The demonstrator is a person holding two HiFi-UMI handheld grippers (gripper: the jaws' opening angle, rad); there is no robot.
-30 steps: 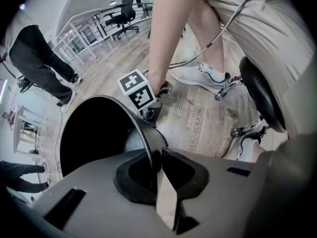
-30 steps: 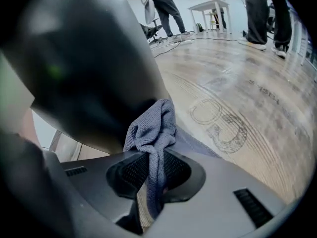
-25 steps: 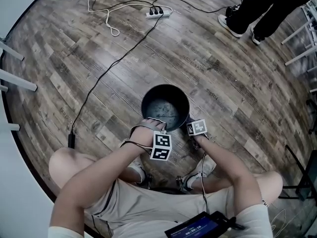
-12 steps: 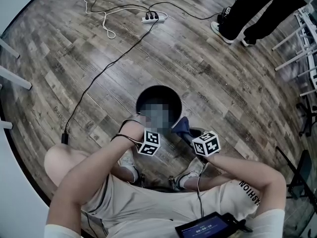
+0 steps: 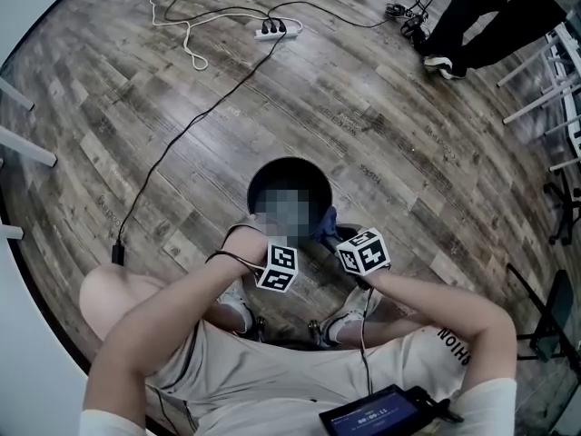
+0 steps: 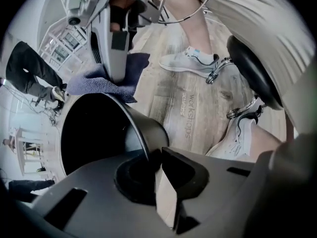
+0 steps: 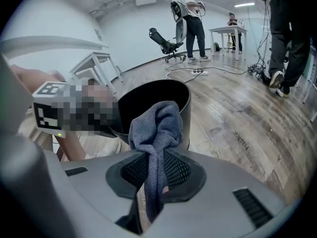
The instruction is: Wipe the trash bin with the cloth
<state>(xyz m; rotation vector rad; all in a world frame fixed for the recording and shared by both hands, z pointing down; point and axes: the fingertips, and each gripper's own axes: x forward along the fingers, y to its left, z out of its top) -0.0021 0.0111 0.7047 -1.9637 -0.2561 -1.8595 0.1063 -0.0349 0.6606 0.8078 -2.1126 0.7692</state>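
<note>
The black trash bin (image 5: 261, 182) stands on the floor between the seated person's feet. My left gripper (image 5: 269, 243) is at its near rim. In the left gripper view the jaws (image 6: 156, 155) are closing, and the bin's thin rim (image 6: 130, 114) runs down between them and is pinched. My right gripper (image 5: 339, 232) is shut on the blue cloth (image 5: 327, 223), which it holds against the bin's near right rim. In the right gripper view the cloth (image 7: 156, 128) bunches up above the jaws (image 7: 151, 160), in front of the bin (image 7: 186, 115). The left gripper view shows the cloth (image 6: 106, 81) draped over the far rim.
A power strip (image 5: 277, 31) and cables lie on the wood floor beyond the bin. A standing person's legs (image 5: 472, 16) are at the top right, near white furniture legs (image 5: 554, 71). The seated person's shoes (image 5: 238, 312) flank the bin. A tablet (image 5: 377, 418) rests on the lap.
My right gripper has brought the cloth left, up to the bin's rim. The left gripper stays at the near rim. The standing person has stepped further away at the top right.
</note>
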